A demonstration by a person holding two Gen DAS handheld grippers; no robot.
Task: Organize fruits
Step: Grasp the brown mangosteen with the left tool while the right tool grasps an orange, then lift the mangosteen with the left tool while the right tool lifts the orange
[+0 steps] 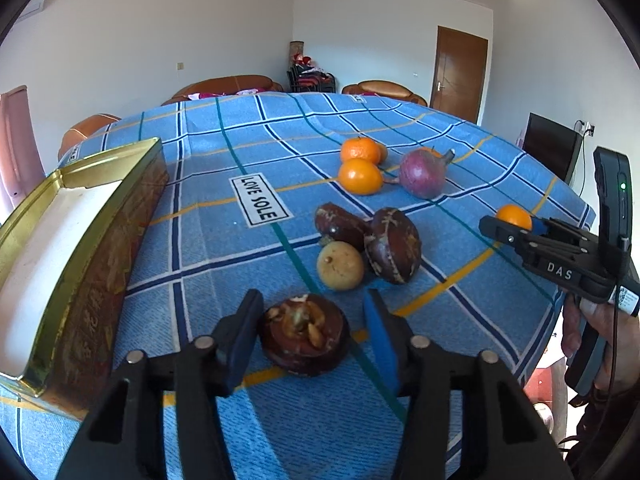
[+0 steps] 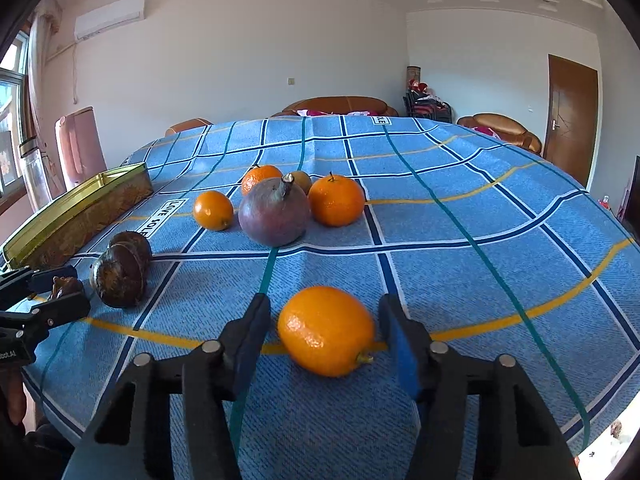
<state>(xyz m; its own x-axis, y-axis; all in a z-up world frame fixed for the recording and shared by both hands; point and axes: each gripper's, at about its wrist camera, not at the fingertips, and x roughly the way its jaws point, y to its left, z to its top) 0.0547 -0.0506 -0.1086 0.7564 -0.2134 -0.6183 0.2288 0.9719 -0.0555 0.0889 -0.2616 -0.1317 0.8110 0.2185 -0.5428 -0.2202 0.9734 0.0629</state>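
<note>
My left gripper (image 1: 310, 328) is open around a dark brown mangosteen (image 1: 304, 334) lying on the blue checked cloth; the pads stand apart from it on both sides. Beyond it lie two more mangosteens (image 1: 394, 244), a small tan fruit (image 1: 340, 265), two oranges (image 1: 360, 176) and a purple fruit (image 1: 422, 174). My right gripper (image 2: 326, 332) is open around an orange (image 2: 326, 330) near the table's right front edge; it also shows in the left wrist view (image 1: 516, 222). A gold tin box (image 1: 76, 248) stands at the left, its white inside bare.
In the right wrist view, the purple fruit (image 2: 275, 214), oranges (image 2: 336, 200) and mangosteens (image 2: 120, 276) lie mid-table and the tin (image 2: 80, 210) at far left. The table edge (image 1: 560, 300) drops off at right. Sofas and a door stand behind.
</note>
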